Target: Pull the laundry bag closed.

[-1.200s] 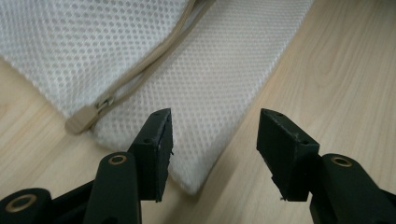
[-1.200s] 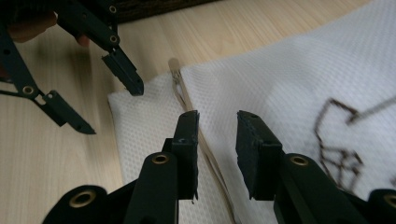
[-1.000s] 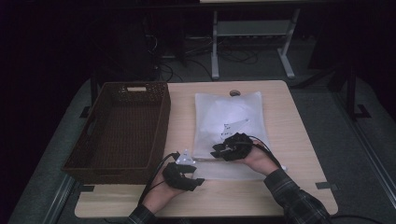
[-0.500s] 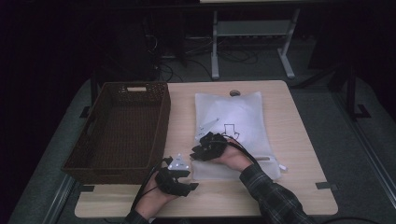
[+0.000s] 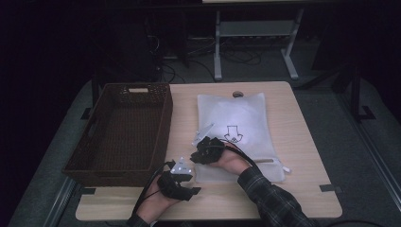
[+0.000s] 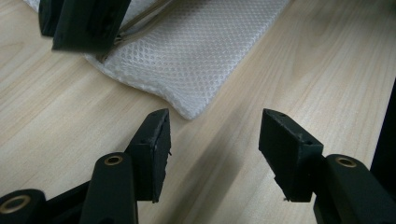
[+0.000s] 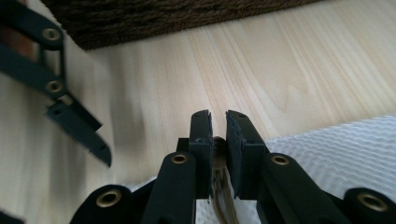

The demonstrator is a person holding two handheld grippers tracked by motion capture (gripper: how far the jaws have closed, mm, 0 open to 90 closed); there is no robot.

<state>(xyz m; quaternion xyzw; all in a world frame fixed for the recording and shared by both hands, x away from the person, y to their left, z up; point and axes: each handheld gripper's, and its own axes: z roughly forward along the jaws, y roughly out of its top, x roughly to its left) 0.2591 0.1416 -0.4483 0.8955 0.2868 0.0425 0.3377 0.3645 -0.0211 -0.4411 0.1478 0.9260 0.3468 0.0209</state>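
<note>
One mesh bag, one basket, two grippers.

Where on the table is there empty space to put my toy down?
The widest bare wood is right of the white mesh bag, out to the table edge. Another strip runs between the bag and the wicker basket, and the basket itself is empty. The near edge is crowded: the left gripper and right gripper work at the bag's corner.

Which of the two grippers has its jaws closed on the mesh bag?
The right gripper: its jaws have just closed, pinching the mesh bag at its edge. The left gripper stands open above bare table.
</note>
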